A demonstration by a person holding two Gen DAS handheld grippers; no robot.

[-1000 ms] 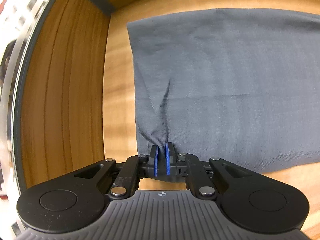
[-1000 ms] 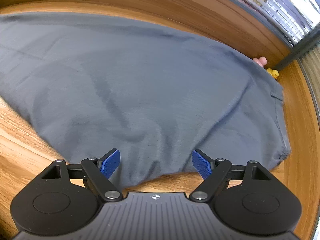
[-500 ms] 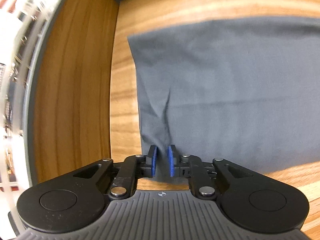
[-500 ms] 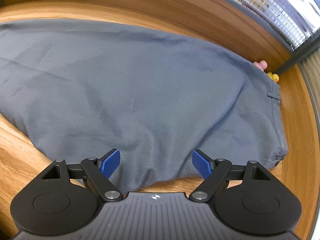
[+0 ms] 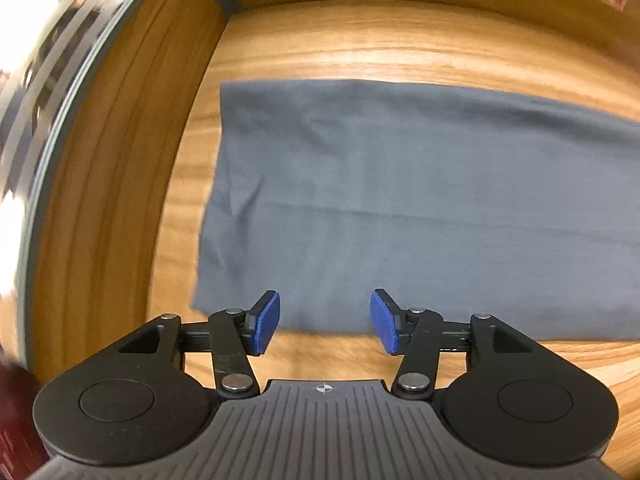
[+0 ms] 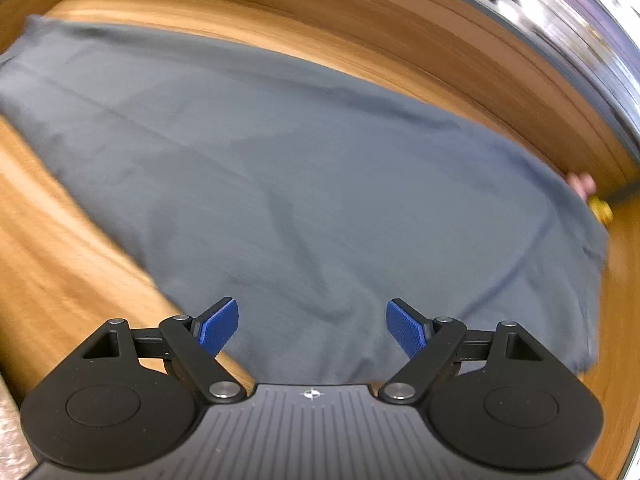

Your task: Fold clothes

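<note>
A grey garment [image 5: 400, 208] lies flat on the wooden table, folded lengthwise with a seam line across its middle. My left gripper [image 5: 325, 328] hovers above the garment's near left corner; its jaws are opening and nothing is between the blue pads [image 5: 266, 326]. In the right wrist view the same grey garment [image 6: 304, 184] spreads wide, its waistband end at the right. My right gripper [image 6: 312, 330] stands open above the near edge of the cloth, with cloth below but not pinched.
The wooden table [image 5: 360, 52] has a raised wooden rim [image 5: 104, 184] on the left and far sides. A small pink and yellow object [image 6: 592, 196] sits by the rim past the garment's right end. A glass wall runs beyond the rim.
My left gripper let go of the garment's corner, opened and rose back; the pinched fold dropped flat. The right gripper stayed open and lifted a little while rolling.
</note>
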